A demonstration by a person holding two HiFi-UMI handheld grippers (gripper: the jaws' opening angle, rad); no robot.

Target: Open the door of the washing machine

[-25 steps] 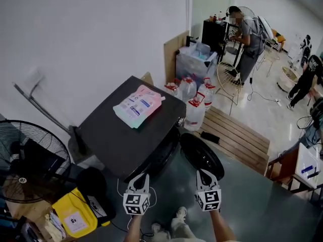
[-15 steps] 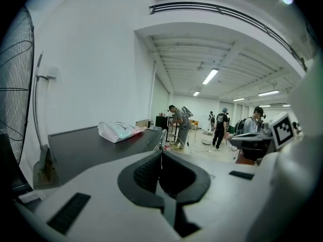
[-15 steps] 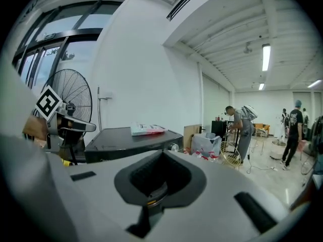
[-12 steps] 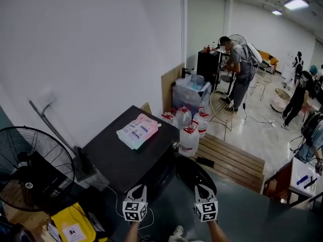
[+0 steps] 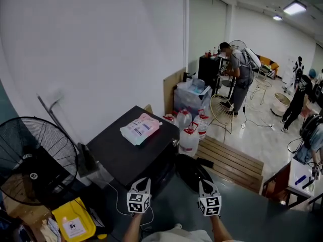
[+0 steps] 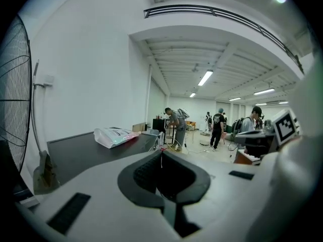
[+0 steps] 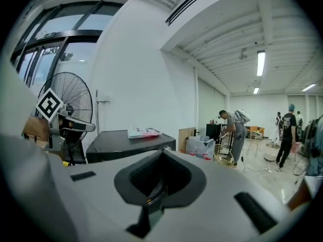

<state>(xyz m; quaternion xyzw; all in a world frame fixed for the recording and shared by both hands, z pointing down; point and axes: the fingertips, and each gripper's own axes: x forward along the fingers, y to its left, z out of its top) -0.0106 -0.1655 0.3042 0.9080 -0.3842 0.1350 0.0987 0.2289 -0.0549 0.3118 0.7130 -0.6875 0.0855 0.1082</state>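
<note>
Claws | left claw closed, empty | right claw closed, empty | both pointing forward near open door

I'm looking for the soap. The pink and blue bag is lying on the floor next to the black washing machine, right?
Not quite. The bag is lying on top of the black washing machine, not on the floor next to it. The head view shows it resting flat on the machine's dark top.

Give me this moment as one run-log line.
washing machine door: open | left gripper: shut, empty | right gripper: shut, empty | pouch: on washing machine top
</note>
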